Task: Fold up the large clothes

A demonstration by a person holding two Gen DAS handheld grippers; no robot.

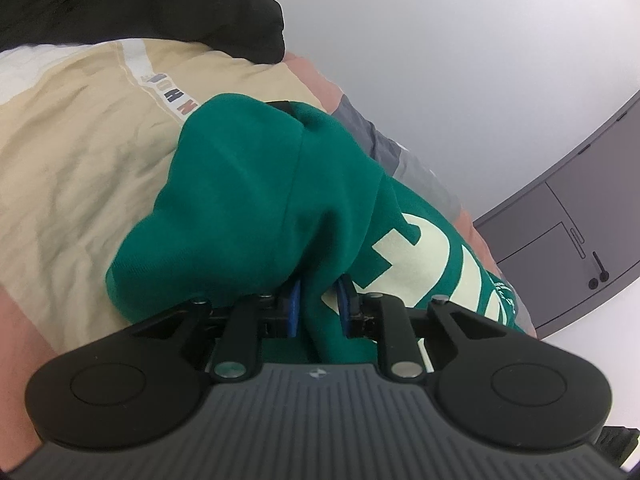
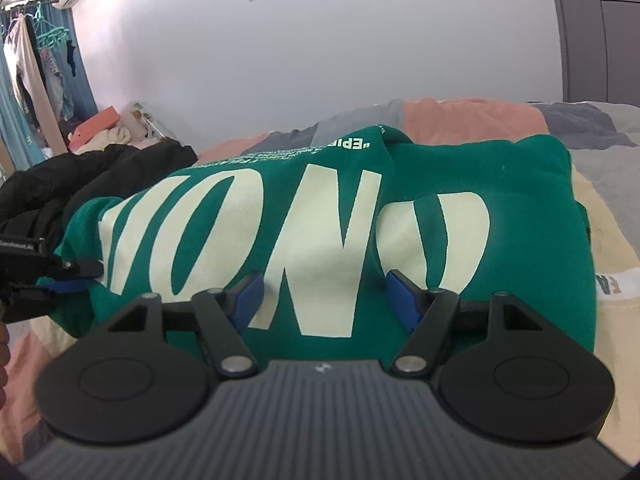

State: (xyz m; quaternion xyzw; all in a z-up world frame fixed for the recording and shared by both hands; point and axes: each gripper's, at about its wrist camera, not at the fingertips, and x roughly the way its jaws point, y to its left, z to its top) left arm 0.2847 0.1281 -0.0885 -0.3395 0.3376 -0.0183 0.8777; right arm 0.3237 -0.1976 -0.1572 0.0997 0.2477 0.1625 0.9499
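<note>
Left wrist view. Left claw (image 1: 318, 304): blue pads drawn close, pinching a bunched fold of the green sweatshirt (image 1: 248, 208). The cloth rises straight from between the pads and spreads ahead of the claw, a plain green mound to its front left, cream lettering to its front right. Under and left of the sweatshirt: beige printed bedcover (image 1: 72, 152). Beyond it, far ahead and left: black garment (image 1: 140, 4). Right of the claw: grey cabinet (image 1: 568, 232) against a white wall (image 1: 440, 60).

Right wrist view. Right claw (image 2: 324, 300): blue pads spread wide, nothing gripped; the sweatshirt (image 2: 520, 216) lies flat directly ahead and beneath, its large cream letters running across the gap between the pads. Left claw (image 2: 76, 276) enters at the far left edge, clamped on the sweatshirt's left border. Beyond, left: black garment (image 2: 120, 172) and hanging laundry (image 2: 36, 64). Behind the sweatshirt: patchwork bedding (image 2: 460, 120).
</note>
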